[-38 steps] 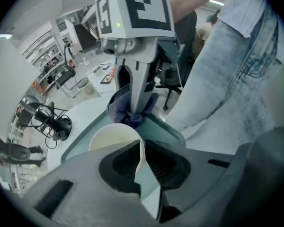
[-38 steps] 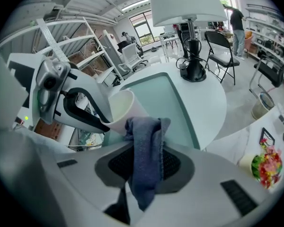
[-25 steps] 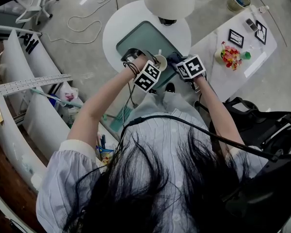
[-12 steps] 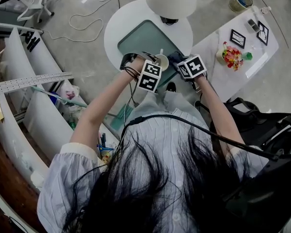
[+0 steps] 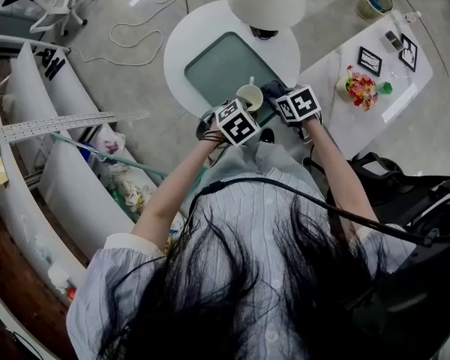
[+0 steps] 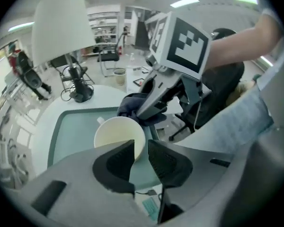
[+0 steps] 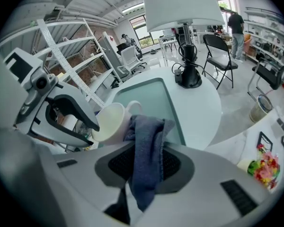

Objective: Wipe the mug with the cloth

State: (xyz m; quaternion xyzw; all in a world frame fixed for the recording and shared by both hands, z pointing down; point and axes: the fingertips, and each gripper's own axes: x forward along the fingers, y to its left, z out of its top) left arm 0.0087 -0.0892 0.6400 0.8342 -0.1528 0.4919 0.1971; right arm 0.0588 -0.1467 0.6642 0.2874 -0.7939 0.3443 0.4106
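**A:** Where is the mug point(image 6: 117, 135)?

**B:** In the air above the round surface point(image 5: 181, 45), with its mouth turned toward the left hand-held gripper point(image 6: 141, 151). That gripper is clamped on the rim wall, one jaw inside and one outside.

**A:** And the cloth point(image 7: 149, 131)?

**B:** It is pinched in the right hand-held gripper point(image 7: 145, 168). A fold sticks up and touches the mug's outside beside the handle point(image 7: 133, 109).

**A:** How will they handle?

**B:** The mug looks ceramic: stiff, smooth, likely slippery and breakable. A rim pinch could let it twist, so I'd press lightly. The cloth is soft and limp, and gripping it close to the working fold, as here, should firm it up.
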